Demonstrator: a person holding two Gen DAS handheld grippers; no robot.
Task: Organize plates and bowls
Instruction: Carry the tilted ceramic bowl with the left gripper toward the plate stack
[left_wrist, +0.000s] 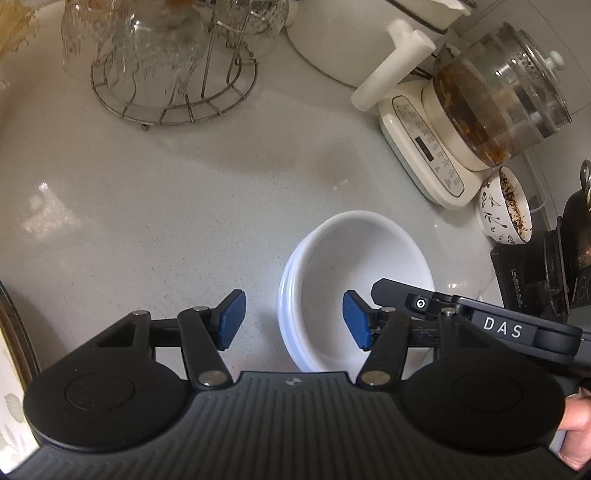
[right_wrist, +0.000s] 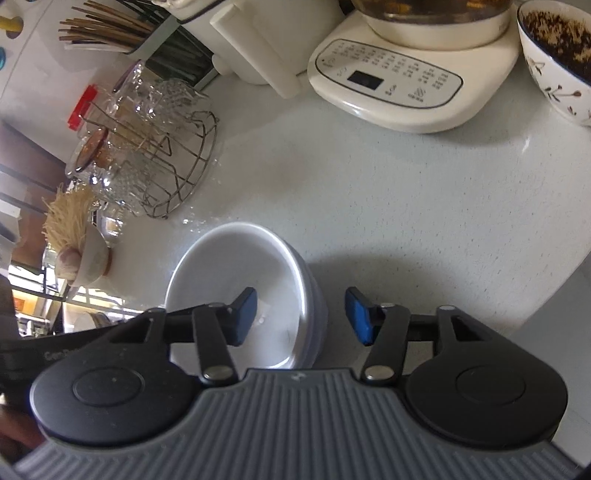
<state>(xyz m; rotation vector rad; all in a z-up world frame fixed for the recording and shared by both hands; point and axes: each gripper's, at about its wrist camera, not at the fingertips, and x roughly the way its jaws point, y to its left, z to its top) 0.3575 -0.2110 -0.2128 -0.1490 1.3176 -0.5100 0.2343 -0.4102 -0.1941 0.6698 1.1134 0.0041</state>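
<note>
Left gripper (left_wrist: 293, 319): jaws apart, straddling near rim of stacked white bowls (left_wrist: 354, 258).
Right gripper (right_wrist: 301, 314): jaws apart, straddling opposite rim.
Bowls: on countertop (left_wrist: 147, 221).
Risk: uneven pinch could tip stack.

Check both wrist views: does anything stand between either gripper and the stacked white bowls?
Nothing visible does. The left gripper straddles the near-left rim of the stacked white bowls, and the right gripper straddles the opposite rim. Both are open, pads not pressing.
</note>
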